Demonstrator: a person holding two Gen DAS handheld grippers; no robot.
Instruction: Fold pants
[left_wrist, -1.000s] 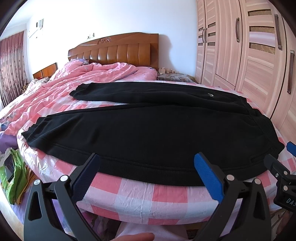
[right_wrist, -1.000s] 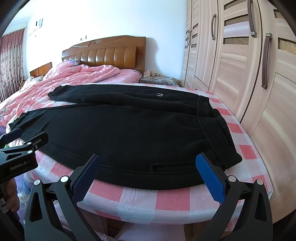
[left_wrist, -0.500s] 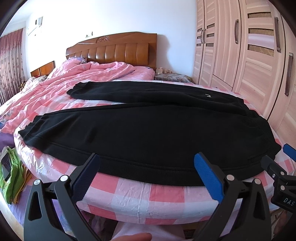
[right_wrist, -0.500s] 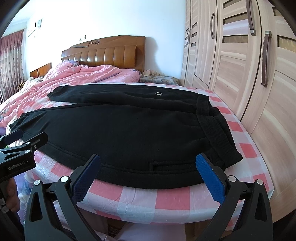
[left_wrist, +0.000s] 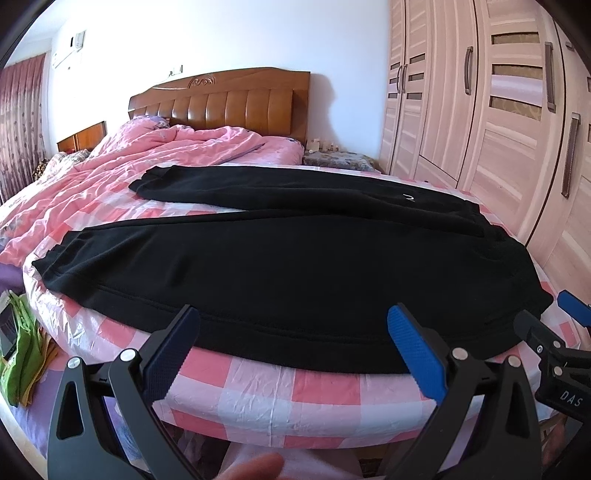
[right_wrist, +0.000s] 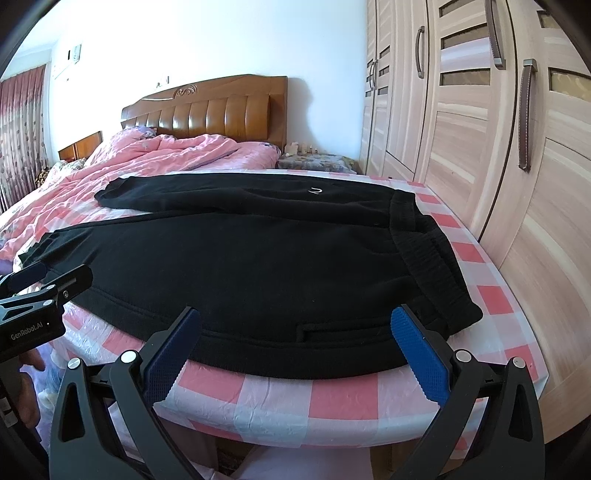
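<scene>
Both grippers, left (left_wrist: 293, 345) & right (right_wrist: 295, 345), spread wide, holding nothing, just short of the pants (left_wrist: 295, 266). Risk: pinching only the top layer at the near seam, so the leg drags crooked w/ the bed (left_wrist: 258, 398) cover

Matt black fleece pants (left_wrist: 295, 266) on a glossy, crinkled plastic-looking checked sheet (left_wrist: 266, 398).

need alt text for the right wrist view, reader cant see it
Black pants lie spread flat on a bed with a pink checked sheet, waistband toward the wardrobe on the right. The open right gripper hovers at the near hem, holding nothing; the left gripper shows at the left edge.
</scene>
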